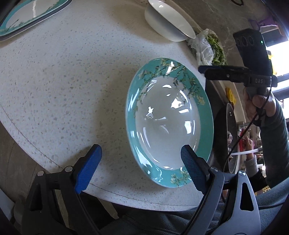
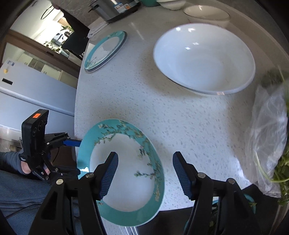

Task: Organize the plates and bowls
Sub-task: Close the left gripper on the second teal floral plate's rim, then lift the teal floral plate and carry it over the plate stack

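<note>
A teal-rimmed deep plate with blossom print (image 1: 168, 123) (image 2: 124, 170) lies at the near edge of the speckled white table (image 1: 63, 81) (image 2: 180, 123). My left gripper (image 1: 140, 168) is open, its right finger over the plate's near rim, its left finger over bare table. My right gripper (image 2: 144, 173) is open above the plate's right side, its left finger over the plate. A large white bowl (image 2: 204, 57) (image 1: 169, 21) sits further back. A second teal plate (image 2: 105, 52) (image 1: 28, 14) lies at the far left.
A plastic bag of green herbs (image 2: 271, 137) (image 1: 207, 47) lies at the table's right edge. More white bowls (image 2: 206, 14) and a metal cooker (image 2: 112, 9) stand at the back. The right gripper shows in the left wrist view (image 1: 234, 74).
</note>
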Demonstrator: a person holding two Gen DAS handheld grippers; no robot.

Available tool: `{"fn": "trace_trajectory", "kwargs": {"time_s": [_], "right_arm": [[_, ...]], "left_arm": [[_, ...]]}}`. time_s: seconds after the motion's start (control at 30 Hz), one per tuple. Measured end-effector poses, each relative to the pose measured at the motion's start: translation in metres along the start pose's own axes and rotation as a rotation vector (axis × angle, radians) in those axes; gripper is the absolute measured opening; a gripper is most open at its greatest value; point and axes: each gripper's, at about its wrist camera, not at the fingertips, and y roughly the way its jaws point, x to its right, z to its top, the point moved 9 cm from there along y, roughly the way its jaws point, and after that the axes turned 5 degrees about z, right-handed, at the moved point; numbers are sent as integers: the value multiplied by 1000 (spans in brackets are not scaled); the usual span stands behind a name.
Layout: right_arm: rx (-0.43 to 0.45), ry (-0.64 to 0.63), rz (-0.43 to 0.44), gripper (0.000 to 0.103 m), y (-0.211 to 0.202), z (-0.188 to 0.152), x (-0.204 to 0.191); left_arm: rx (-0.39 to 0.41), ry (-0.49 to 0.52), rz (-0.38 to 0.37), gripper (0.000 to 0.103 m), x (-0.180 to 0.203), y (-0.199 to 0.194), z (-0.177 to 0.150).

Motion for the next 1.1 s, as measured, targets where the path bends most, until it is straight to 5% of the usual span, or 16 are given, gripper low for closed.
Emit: {"fn": "trace_trajectory", "kwargs": {"time_s": [0.3, 0.37, 0.43, 0.47, 0.63, 1.1], "right_arm": [[-75, 86, 100, 66, 17, -36, 22], [-102, 91, 115, 66, 24, -41, 20], [-121, 88, 143, 62, 26, -45, 16], [-131, 86, 162, 61, 28, -47, 13], [-153, 82, 202, 48, 33, -52, 5], [-140, 60, 109, 26, 30, -51, 14]], "left_arm": [[-10, 27, 21, 83, 10, 7, 4], [-11, 27, 20, 65, 11, 9, 6], [-26, 29, 26, 33, 12, 13, 6], [-39, 34, 30, 29, 13, 16, 5], [-42, 45, 28, 30, 15, 17, 4], [-18, 14, 90, 12, -4, 12, 6]]}}
